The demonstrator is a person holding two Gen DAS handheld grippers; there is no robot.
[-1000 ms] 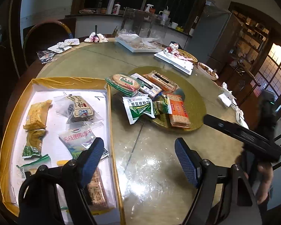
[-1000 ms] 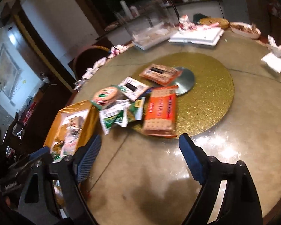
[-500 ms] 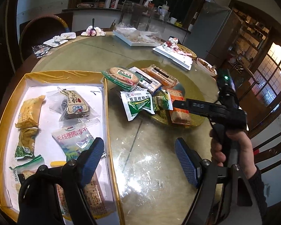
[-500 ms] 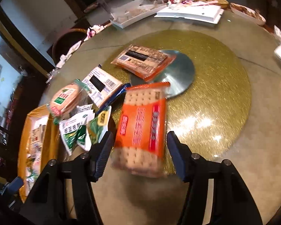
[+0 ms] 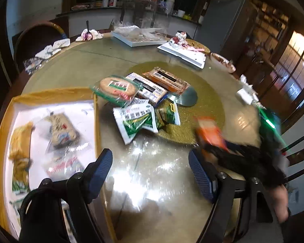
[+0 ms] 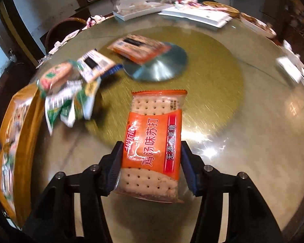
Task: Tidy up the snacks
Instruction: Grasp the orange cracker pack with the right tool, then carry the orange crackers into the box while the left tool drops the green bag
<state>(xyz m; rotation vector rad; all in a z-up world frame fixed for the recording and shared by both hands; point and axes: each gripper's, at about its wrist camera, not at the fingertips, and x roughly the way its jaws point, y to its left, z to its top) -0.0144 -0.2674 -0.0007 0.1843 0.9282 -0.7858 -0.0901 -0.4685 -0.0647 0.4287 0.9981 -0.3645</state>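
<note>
An orange soda-cracker pack [image 6: 152, 141] lies lengthwise between the jaws of my right gripper [image 6: 151, 168]. The jaws are closing and both blue pads press its long sides. It stays sharp while the table behind it blurs. In the left wrist view the same pack [image 5: 209, 131] is an orange smear at the black right gripper [image 5: 243, 158], right of the snack pile. My left gripper [image 5: 150, 172] hangs open over bare table with nothing between its fingers. The yellow-rimmed box [image 5: 50, 93] at the left holds several wrapped snacks.
A round biscuit pack [image 5: 116, 87], a green-and-white sachet [image 5: 135, 121] and two flat packs lie piled on the golden turntable [image 5: 208, 101] beside its steel disc [image 6: 162, 64]. White trays [image 5: 182, 52], tissues and dishes line the far rim. A chair [image 5: 298, 151] stands at the right.
My right gripper dropped onto the orange cracker pack and narrowed around it; the pack has left its place beside the pile. The left gripper drifted a little, still open.
</note>
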